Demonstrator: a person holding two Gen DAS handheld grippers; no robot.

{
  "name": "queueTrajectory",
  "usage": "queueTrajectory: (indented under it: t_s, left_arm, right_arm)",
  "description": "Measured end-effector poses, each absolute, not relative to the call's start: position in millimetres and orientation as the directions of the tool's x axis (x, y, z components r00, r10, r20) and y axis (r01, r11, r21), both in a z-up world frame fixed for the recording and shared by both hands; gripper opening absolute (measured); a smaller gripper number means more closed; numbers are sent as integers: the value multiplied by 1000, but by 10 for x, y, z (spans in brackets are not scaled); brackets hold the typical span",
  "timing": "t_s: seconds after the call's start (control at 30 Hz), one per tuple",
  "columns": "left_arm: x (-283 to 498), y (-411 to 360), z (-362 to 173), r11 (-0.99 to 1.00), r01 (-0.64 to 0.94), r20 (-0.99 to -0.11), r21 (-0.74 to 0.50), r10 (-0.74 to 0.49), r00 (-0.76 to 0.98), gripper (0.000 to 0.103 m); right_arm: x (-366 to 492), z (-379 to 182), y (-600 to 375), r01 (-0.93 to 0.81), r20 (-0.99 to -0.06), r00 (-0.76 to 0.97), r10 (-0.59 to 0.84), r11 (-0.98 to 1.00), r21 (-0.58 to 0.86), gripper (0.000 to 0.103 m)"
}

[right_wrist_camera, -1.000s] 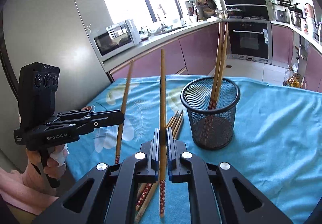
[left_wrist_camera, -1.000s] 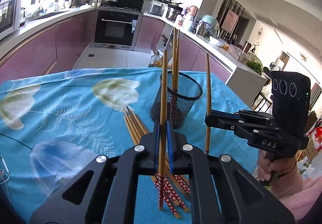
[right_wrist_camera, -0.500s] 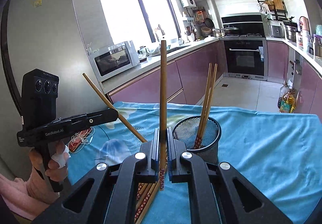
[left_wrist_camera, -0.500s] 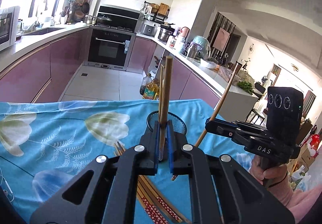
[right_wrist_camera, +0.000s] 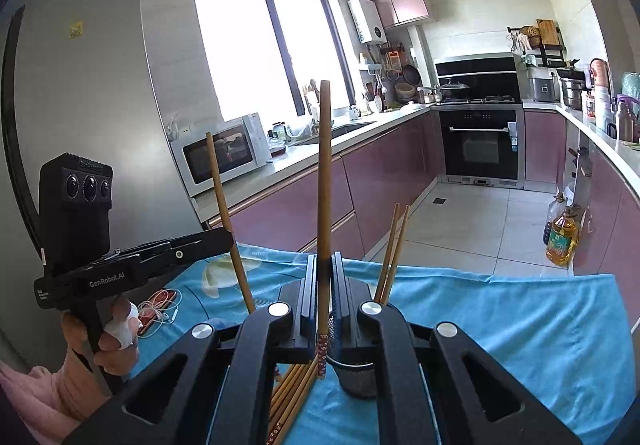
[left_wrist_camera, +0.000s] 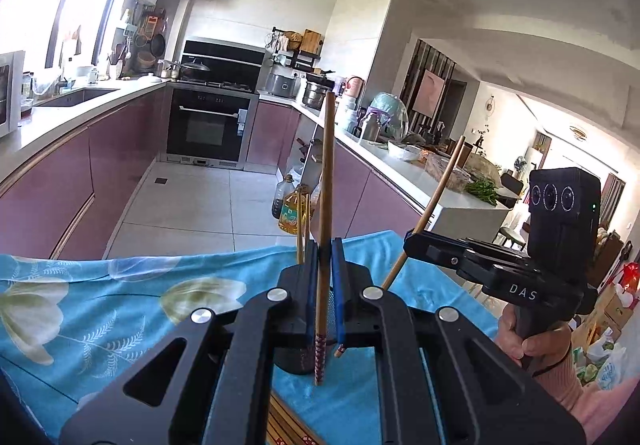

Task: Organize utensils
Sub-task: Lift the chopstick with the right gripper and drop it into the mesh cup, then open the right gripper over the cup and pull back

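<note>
Chopsticks raised, holder below

My left hand-held gripper [left_wrist_camera: 323,285] and right hand-held gripper [right_wrist_camera: 325,297] each clamp one upright chopstick [left_wrist_camera: 326,181] [right_wrist_camera: 323,181]. Mesh holder [right_wrist_camera: 356,377] sits beneath on the worktop [right_wrist_camera: 520,317]. I should lower each straight, patterned tip first.

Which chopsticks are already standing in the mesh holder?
The two chopsticks poking up from the mesh holder; each claw holds another one, the rest lie on the cloth.

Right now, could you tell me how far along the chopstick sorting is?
Done: two chopsticks stand in the mesh holder. In hand: the left gripper and right gripper each clamp one chopstick. Left: a bundle lies on the blue cloth.
</note>
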State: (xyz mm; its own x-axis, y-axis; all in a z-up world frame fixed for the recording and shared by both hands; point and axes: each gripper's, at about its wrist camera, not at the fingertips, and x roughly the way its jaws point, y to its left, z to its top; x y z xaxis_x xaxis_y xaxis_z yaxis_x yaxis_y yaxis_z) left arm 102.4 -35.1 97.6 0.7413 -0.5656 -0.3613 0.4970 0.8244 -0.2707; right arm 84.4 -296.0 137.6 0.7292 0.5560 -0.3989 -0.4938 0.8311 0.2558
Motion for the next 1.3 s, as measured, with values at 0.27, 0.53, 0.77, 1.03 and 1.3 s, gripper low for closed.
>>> queueTrajectory:
  t_s: [0.27,0.53,0.77,1.03,1.3]
  left_arm:
    - [1129,-456,1169,834,496,-325,-241,-551,769,7]
    - [1291,-650,992,853,478,-402,-208,-520,754,7]
    - [1468,-737,661,847,490,-505,-208,-522,687,7]
    - [1715,-793,400,857,476,-588,-197,-492,642,7]
    - [1920,-748,264,877,421,-600,-233,-470,648,18]
  right_arm:
    - [998,1414,-3007,-464,-396,752,526,850,248,6]
    - [1140,1297,-2940,-451,-446,734,512,859,243,6]
    - [1284,1038,-2835,-442,-564,667,487,868,227,6]
    - [1517,738,-2745,-410,-664,600,447,884,225,8]
    - [1561,750,-2809,-366,-634,634,442,894,258,23]
